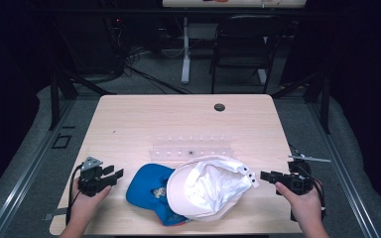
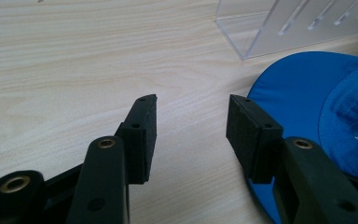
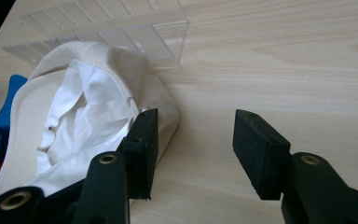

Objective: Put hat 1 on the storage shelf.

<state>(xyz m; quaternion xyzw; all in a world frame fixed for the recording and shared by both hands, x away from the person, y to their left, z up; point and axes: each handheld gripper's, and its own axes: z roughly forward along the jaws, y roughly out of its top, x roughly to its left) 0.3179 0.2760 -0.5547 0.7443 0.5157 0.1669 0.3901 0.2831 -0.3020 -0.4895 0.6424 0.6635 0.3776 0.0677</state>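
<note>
**Two caps between two open grippers**

You are holding both grippers low over the table (image 1: 129, 119), one at each flank of the stacked caps. The white cap (image 1: 208, 186) is lying upside down near the front edge, its hollow facing up, and it is overlapping the blue cap (image 1: 146, 191), which is peeking out on its left side. Just behind them the clear acrylic rack (image 1: 193, 146) is sitting flat on the wood.

Your left gripper (image 1: 115, 174) is pointing right with its jaws spread and gripping nothing; in the left gripper view the blue cap's (image 2: 298, 93) brim is lying just beside the right-hand pad, so the blue cap is that hand's nearer target. Your right gripper (image 1: 267, 175) is pointing left, jaws likewise apart and empty; in the right gripper view the white cap (image 3: 74, 116) is lying ahead and to the left, its rim next to the left pad (image 3: 142, 144).

The pair is running lengthwise left to right, so each hand is probably closing on its own end, the right one being slightly nearer the white rim.
</note>
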